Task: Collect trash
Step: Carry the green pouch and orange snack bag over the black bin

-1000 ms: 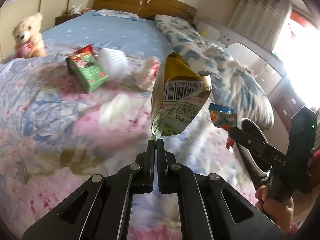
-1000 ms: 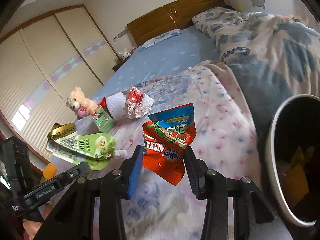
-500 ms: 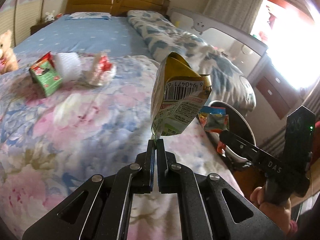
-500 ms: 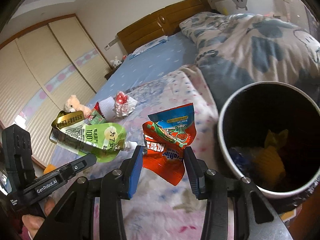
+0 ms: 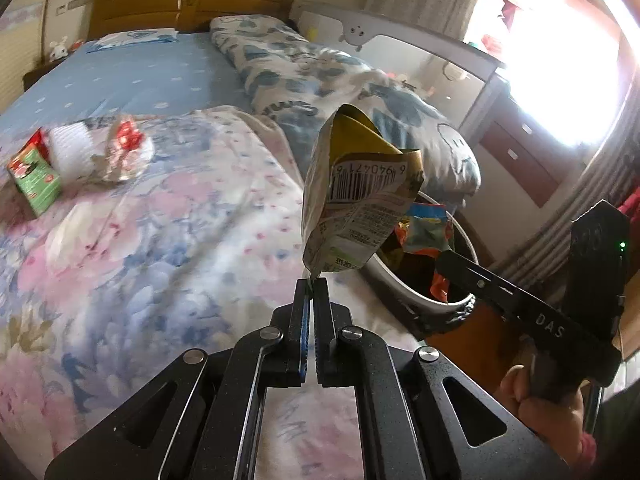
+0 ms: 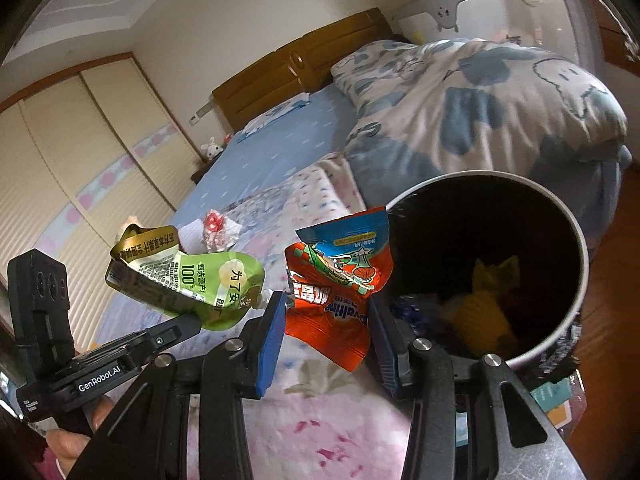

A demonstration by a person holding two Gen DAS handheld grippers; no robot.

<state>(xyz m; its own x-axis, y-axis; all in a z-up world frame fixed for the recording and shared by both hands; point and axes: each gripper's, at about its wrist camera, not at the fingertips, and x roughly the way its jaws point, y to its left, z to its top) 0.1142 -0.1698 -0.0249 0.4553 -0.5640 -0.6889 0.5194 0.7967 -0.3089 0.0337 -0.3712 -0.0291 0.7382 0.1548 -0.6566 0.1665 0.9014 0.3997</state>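
Note:
My left gripper (image 5: 311, 284) is shut on the spout end of a green and gold drink pouch (image 5: 356, 196) and holds it up over the bed's edge; the pouch also shows in the right wrist view (image 6: 188, 276). My right gripper (image 6: 326, 320) is shut on a red and blue snack wrapper (image 6: 336, 280), held beside the rim of a round white trash bin (image 6: 576, 240) with a dark inside and yellow trash in it. The bin (image 5: 400, 284) stands just past the pouch in the left wrist view.
On the floral quilt (image 5: 160, 240) lie a green carton (image 5: 34, 176), a white packet (image 5: 72, 148) and a crumpled red and clear wrapper (image 5: 124, 148). A folded blue-patterned duvet (image 6: 480, 92) lies behind the bin. A dresser (image 5: 520, 148) stands at the right.
Both grippers have moved right toward the bin with their trash. The bin now fills more of the right wrist view, and the wrapper is at its rim.

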